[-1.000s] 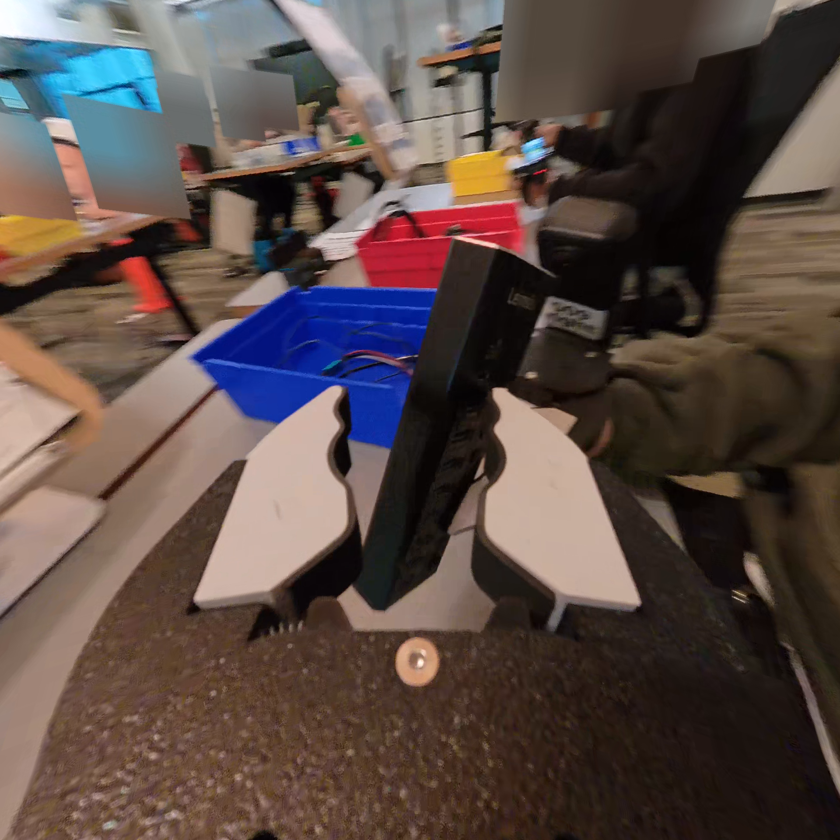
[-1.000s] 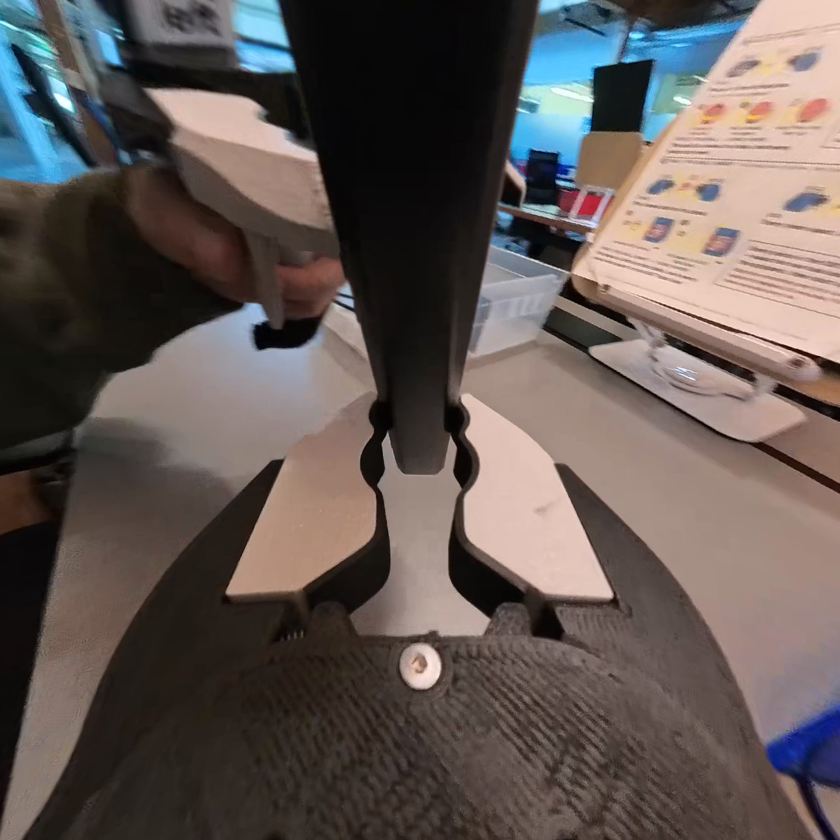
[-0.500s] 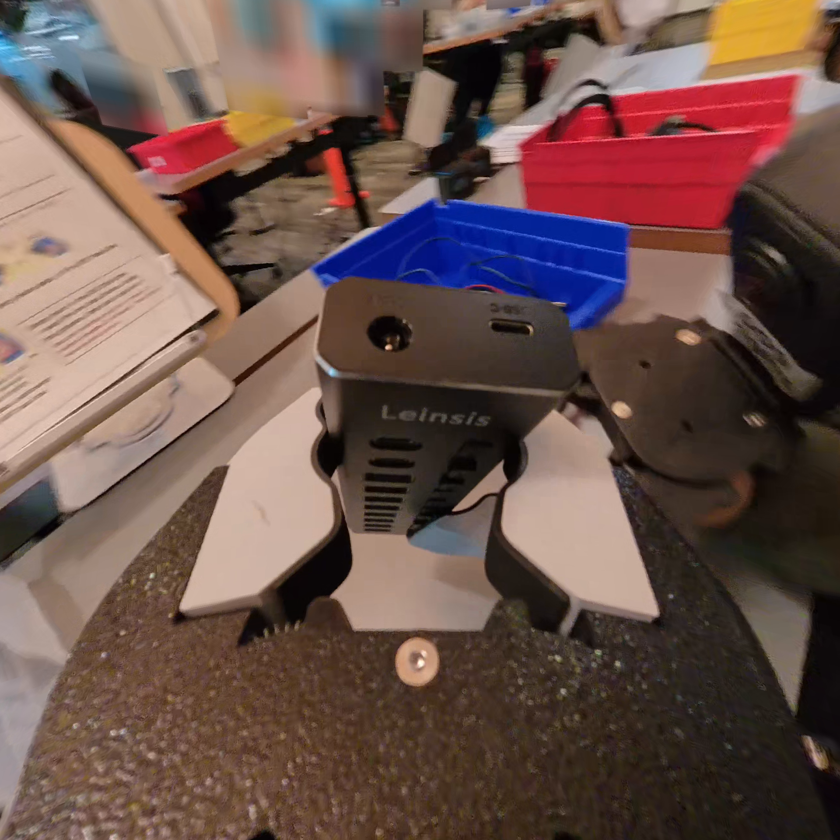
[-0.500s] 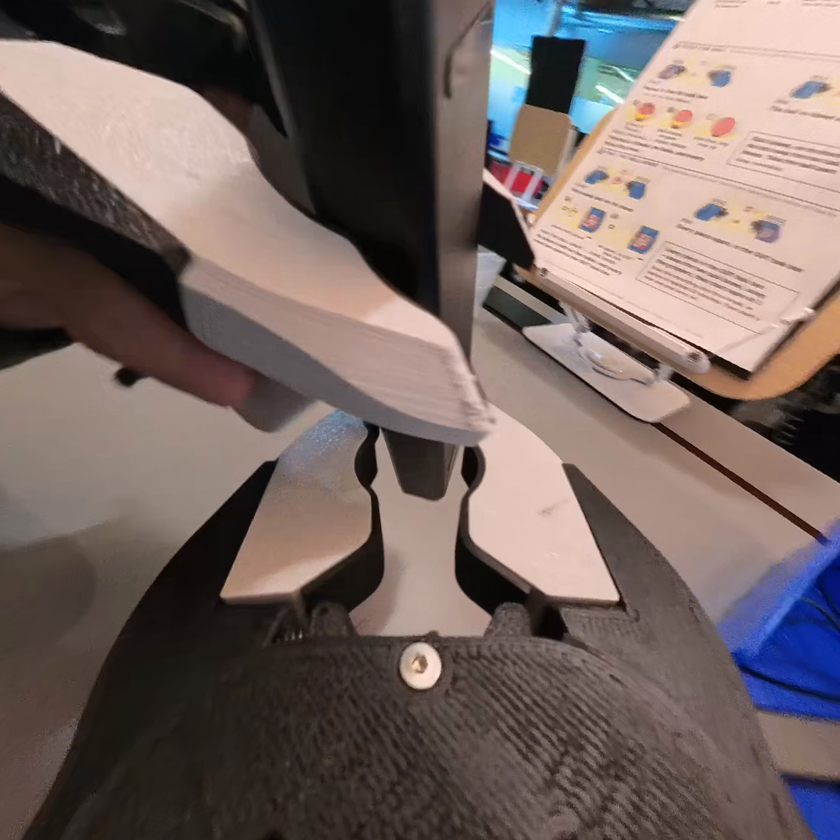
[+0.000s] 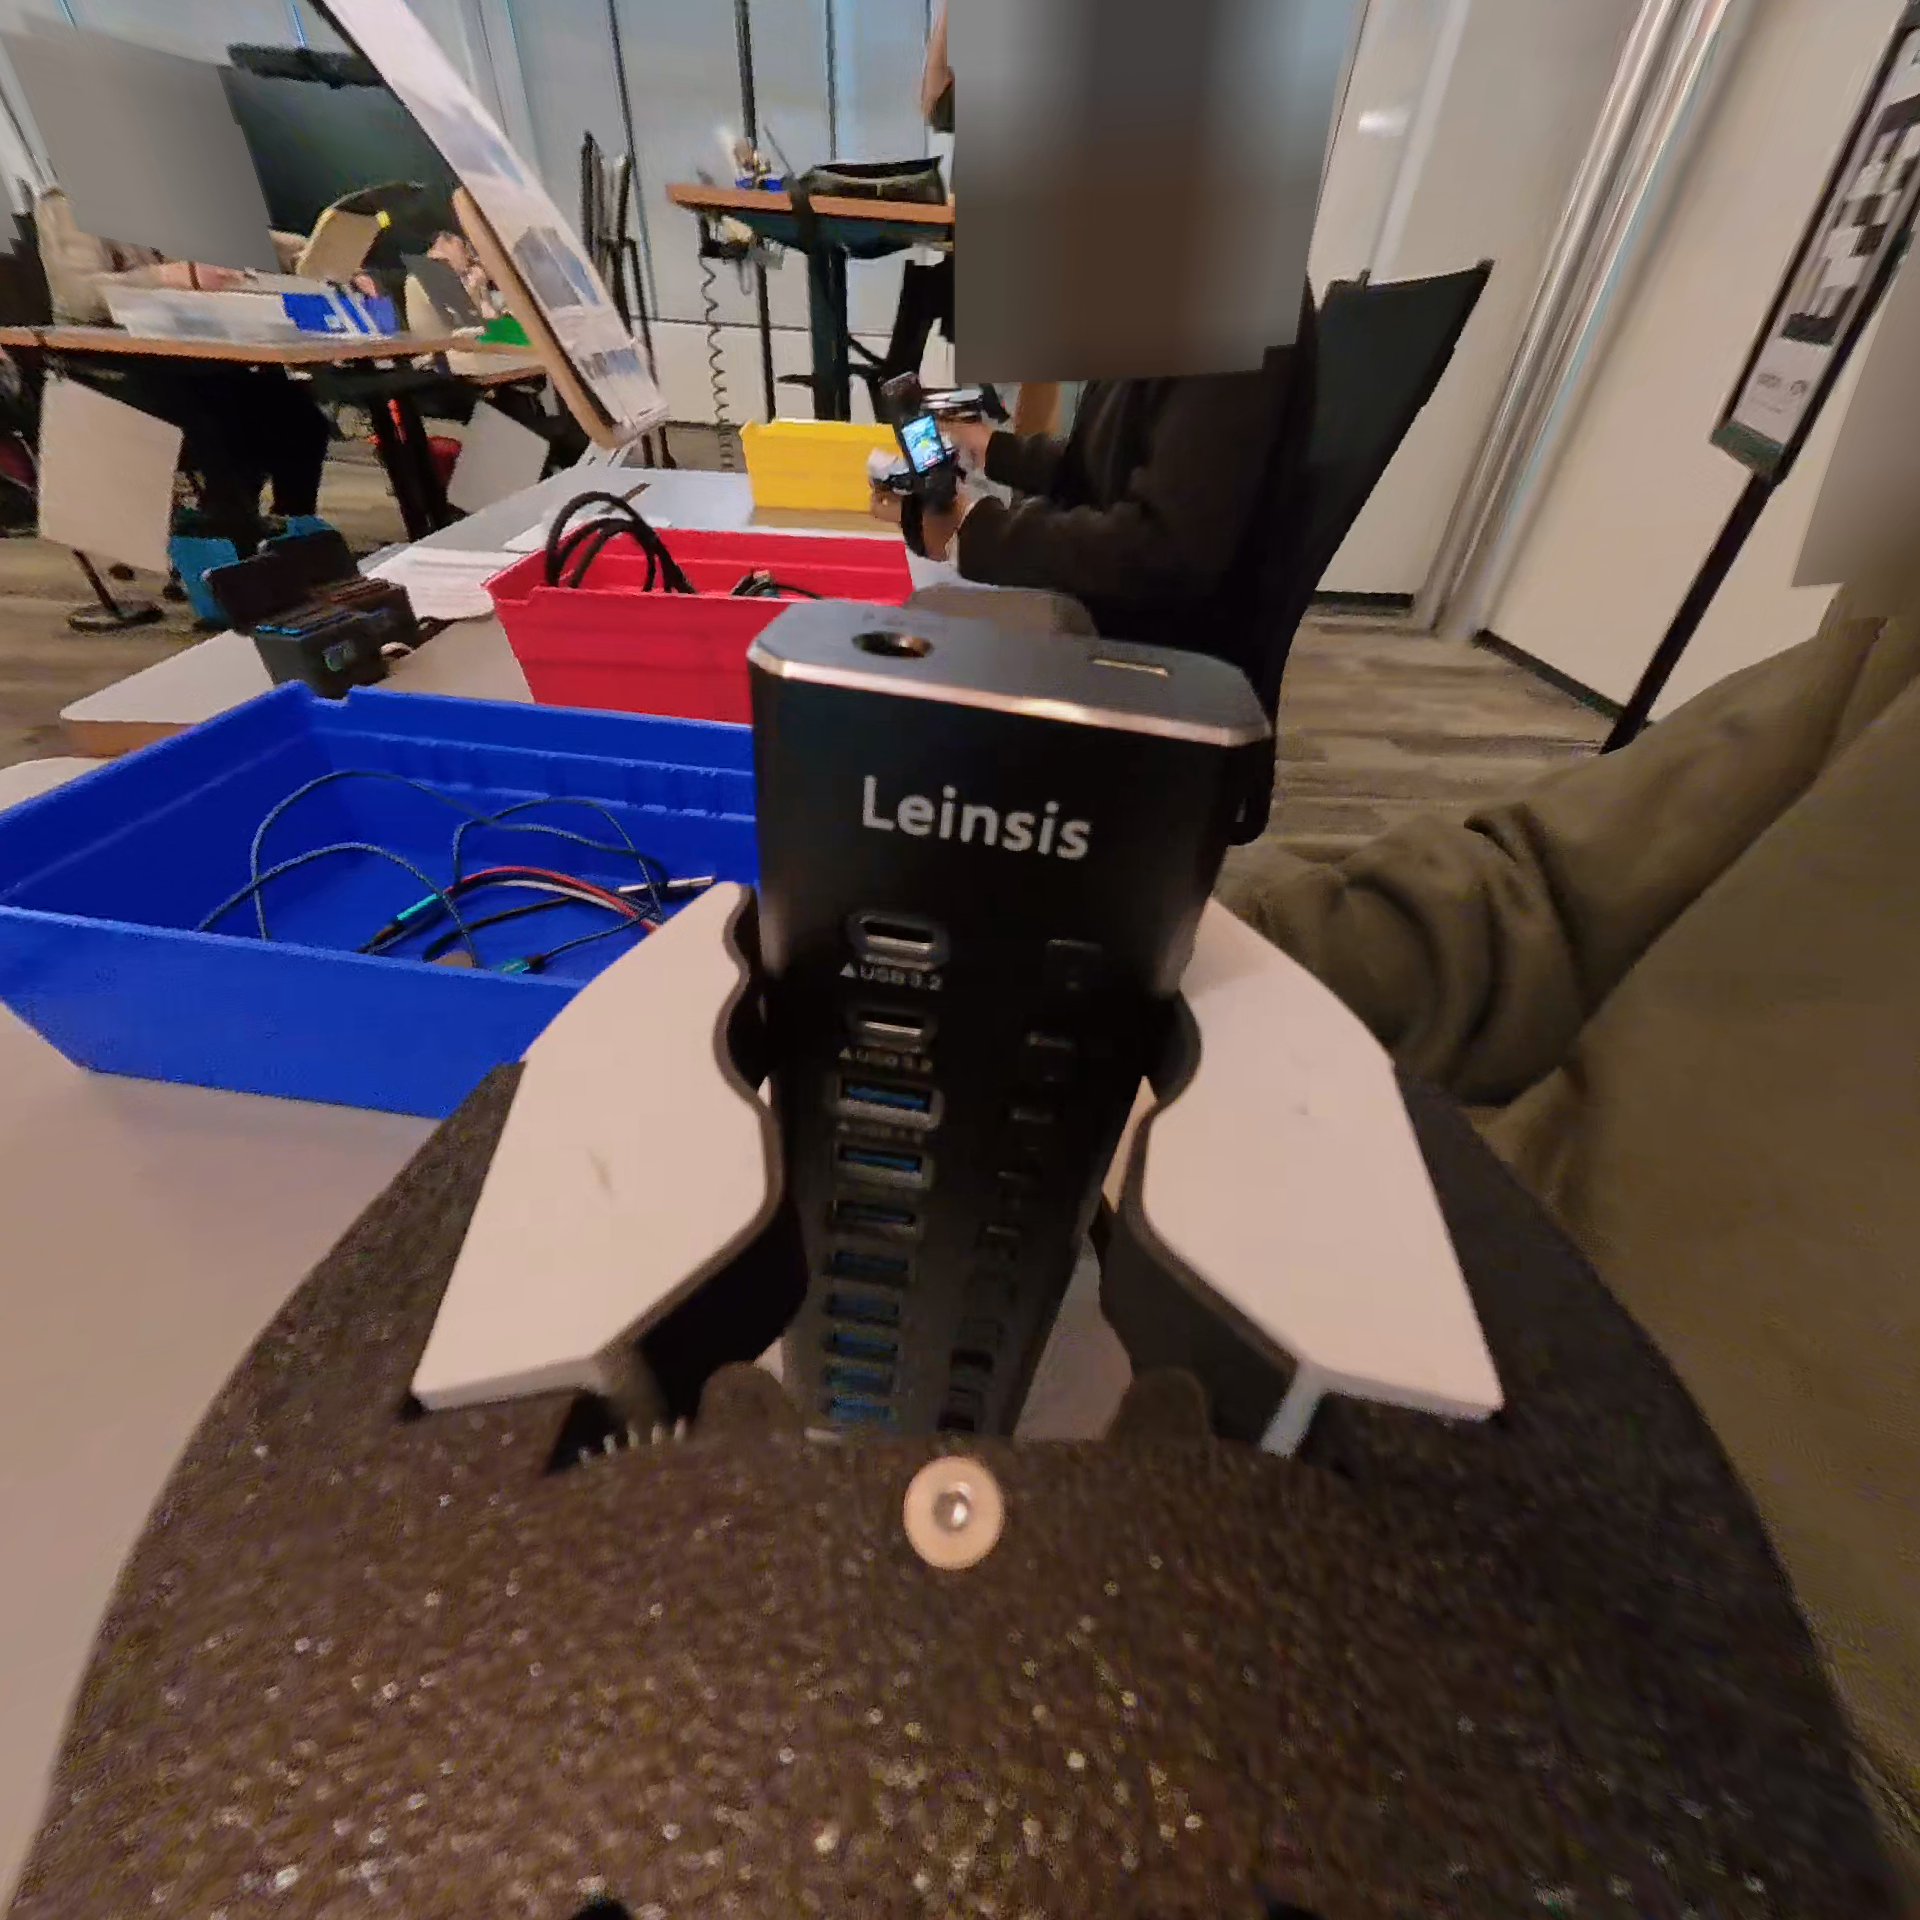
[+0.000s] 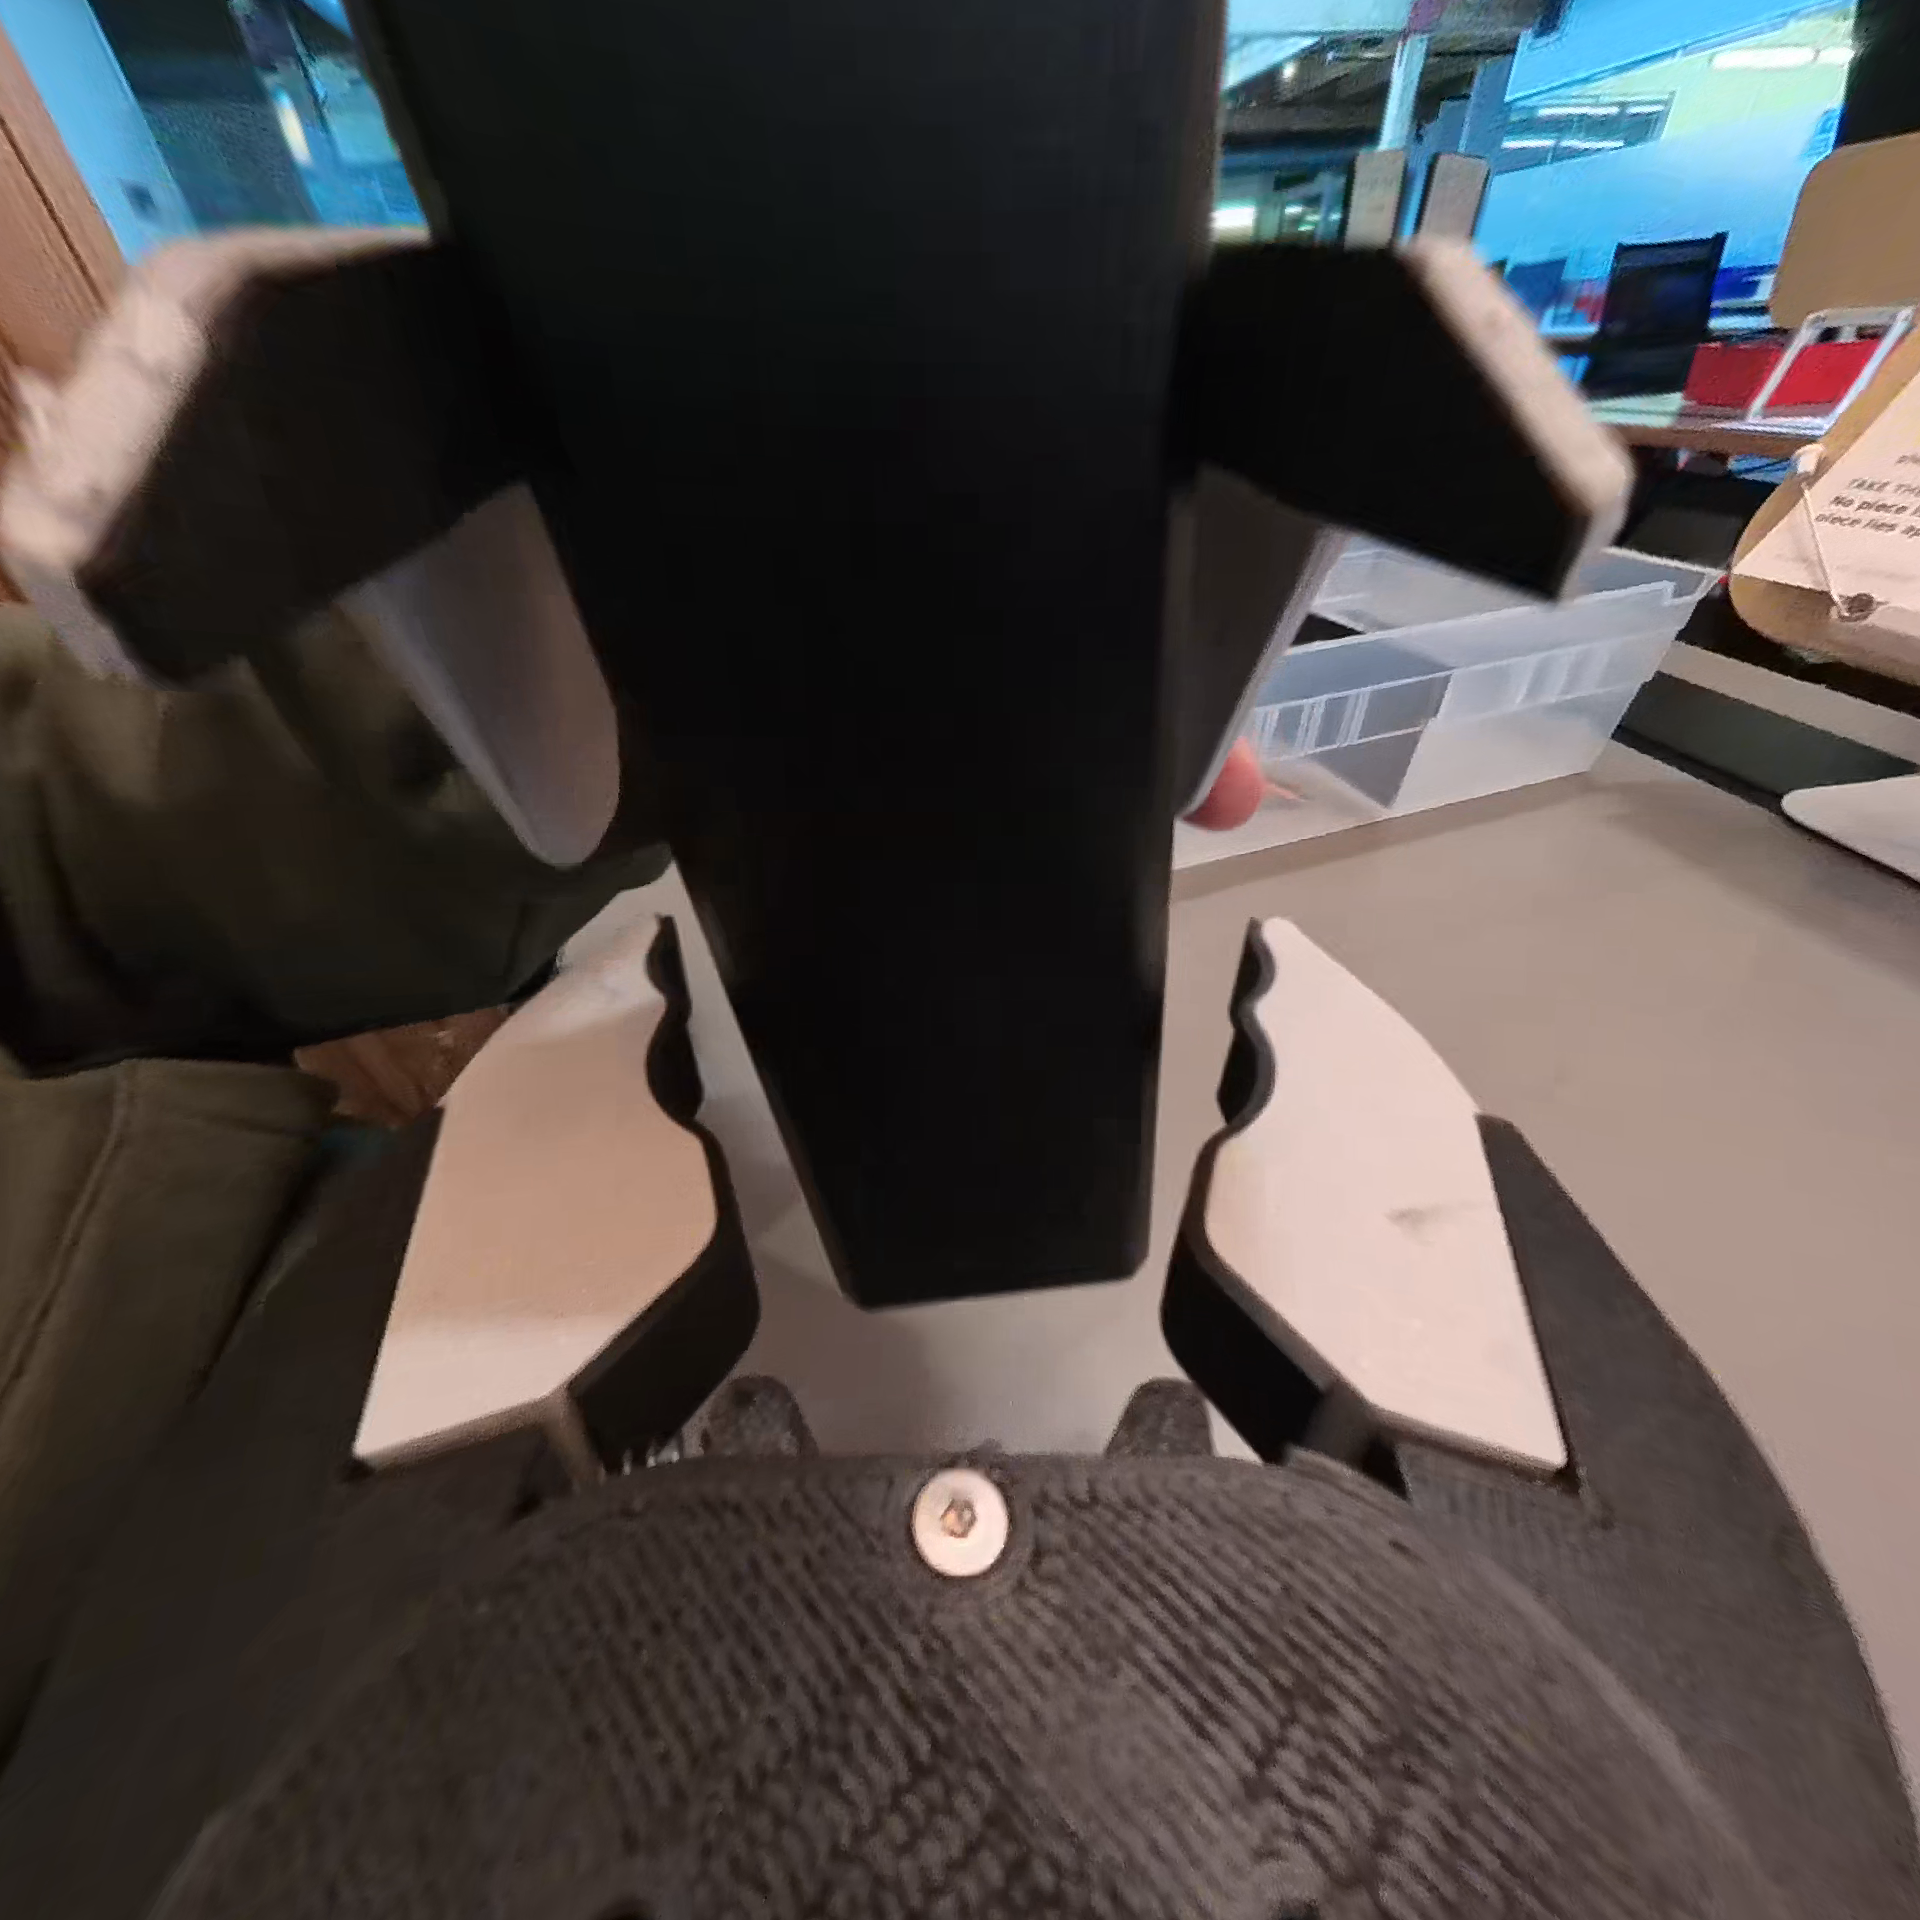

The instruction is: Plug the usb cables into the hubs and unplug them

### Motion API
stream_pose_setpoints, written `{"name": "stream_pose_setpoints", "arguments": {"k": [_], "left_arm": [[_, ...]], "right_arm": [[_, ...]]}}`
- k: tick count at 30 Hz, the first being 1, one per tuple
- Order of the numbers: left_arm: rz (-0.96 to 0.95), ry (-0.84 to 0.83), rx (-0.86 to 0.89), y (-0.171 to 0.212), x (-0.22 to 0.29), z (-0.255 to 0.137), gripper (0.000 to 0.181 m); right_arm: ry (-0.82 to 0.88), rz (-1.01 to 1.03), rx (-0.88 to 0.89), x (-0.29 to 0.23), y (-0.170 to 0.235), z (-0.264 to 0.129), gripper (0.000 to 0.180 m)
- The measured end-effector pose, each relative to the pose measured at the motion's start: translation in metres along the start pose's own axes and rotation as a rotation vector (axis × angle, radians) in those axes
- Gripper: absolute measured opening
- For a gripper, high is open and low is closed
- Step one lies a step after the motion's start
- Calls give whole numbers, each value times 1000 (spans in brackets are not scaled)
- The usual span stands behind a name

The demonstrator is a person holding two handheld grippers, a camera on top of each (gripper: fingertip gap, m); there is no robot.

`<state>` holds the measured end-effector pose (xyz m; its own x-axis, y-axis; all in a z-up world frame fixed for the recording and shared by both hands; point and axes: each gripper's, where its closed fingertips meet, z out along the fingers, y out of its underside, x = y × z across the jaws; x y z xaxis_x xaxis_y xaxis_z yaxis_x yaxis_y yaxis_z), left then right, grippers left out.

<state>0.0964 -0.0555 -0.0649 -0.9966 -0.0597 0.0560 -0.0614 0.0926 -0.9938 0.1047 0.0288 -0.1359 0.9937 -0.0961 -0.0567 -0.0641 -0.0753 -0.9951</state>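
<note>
A black USB hub (image 5: pixel 997 790) stands upright between my left gripper's fingers, its row of ports facing the camera. My left gripper (image 5: pixel 971 935) is shut on the hub's two sides, above the table. In the right wrist view the hub's plain back (image 6: pixel 883 520) fills the middle, and the left gripper's fingers (image 6: pixel 1392 416) clamp it higher up. My right gripper (image 6: pixel 956 935) is open around the hub's lower end, with a gap on each side. Thin cables (image 5: pixel 468 894) lie loose in a blue bin (image 5: pixel 156 987) to the left. No cable is in the hub.
A red bin (image 5: pixel 644 644) with black cables and a yellow bin (image 5: pixel 800 468) stand beyond the blue one. A clear plastic bin (image 6: pixel 1507 686) and a clipboard with a sheet (image 6: pixel 1849 520) are at the right. An olive sleeve (image 5: pixel 1507 935) is at the right. The grey table (image 5: pixel 156 1247) lies below. The tips of one gripper are about 10 centimeters away from the tips of the other.
My right gripper has opened and let go of the hub's lower end. My left gripper has turned the hub so that its port face now shows.
</note>
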Motion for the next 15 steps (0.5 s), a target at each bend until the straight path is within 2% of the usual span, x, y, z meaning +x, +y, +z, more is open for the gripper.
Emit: {"name": "stream_pose_setpoints", "arguments": {"k": [2,6,11,14,15], "left_arm": [[-12,-21,-31,8,-3,4,71],[-18,-39,-95,18,-5,11,71],[18,-43,-182,22,-3,6,70],[98,-150,-214,15,-13,-4,83],[114,-168,-205,9,-14,-6,81]], "right_arm": [[25,-1,13,3,1,1,96],[49,-76,-8,5,6,1,73],[21,-103,-33,2,9,-2,73],[11,-104,-56,3,14,-3,73],[9,-101,-47,3,14,-2,73]]}}
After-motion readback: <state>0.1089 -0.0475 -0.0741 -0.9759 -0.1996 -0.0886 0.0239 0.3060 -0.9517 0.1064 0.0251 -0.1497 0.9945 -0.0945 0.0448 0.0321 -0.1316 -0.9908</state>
